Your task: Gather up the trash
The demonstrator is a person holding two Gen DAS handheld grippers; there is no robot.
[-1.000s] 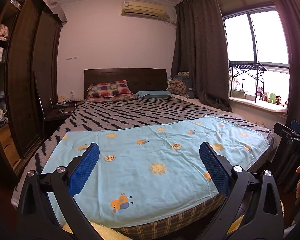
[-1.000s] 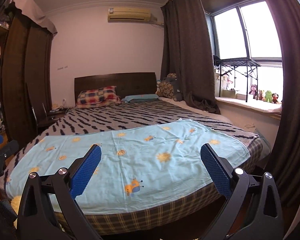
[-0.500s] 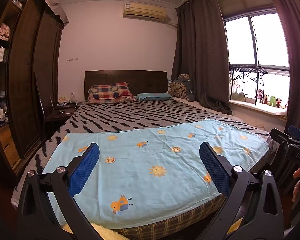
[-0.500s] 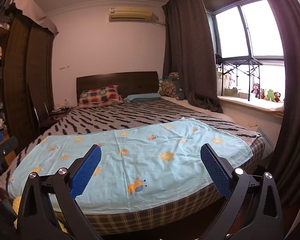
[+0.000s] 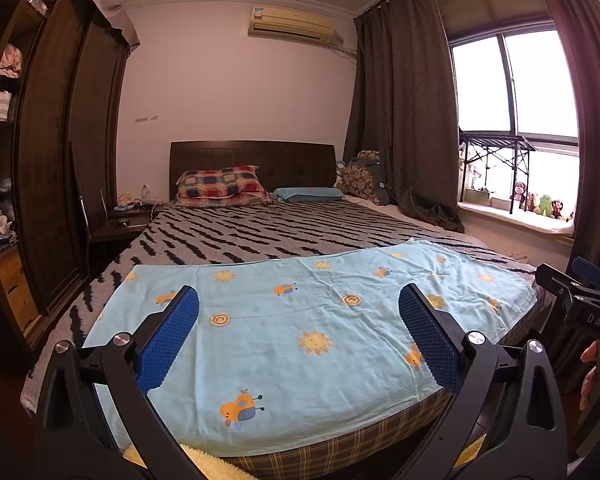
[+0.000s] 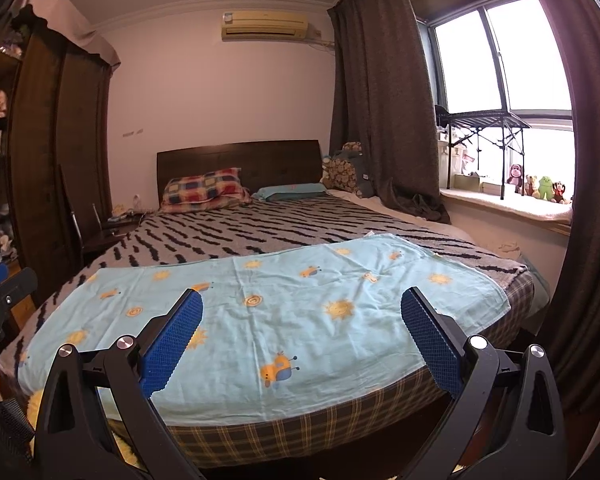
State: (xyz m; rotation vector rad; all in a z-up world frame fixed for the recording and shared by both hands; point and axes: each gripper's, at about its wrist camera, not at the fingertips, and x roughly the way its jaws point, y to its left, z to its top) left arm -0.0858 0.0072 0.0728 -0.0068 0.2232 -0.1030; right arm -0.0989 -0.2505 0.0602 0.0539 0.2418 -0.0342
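Daylight enters from the window (image 5: 516, 92) on my right and is the only light source I can identify. The panes are overexposed to plain white in both views, with a faint pink fringe along the dark curtain (image 6: 384, 104) edges. The light blue sheet (image 5: 308, 332) is evenly lit and sharp; its printed suns read clearly. The wardrobe (image 5: 56, 184) on my left sits in deep shadow, its shelf contents dim. Fisheye distortion bends the ceiling line, curtains and wardrobe inward, and the frame corners vignette to black. The blue pads (image 6: 172, 340) of my hand-held gripper are in focus, with no motion blur.
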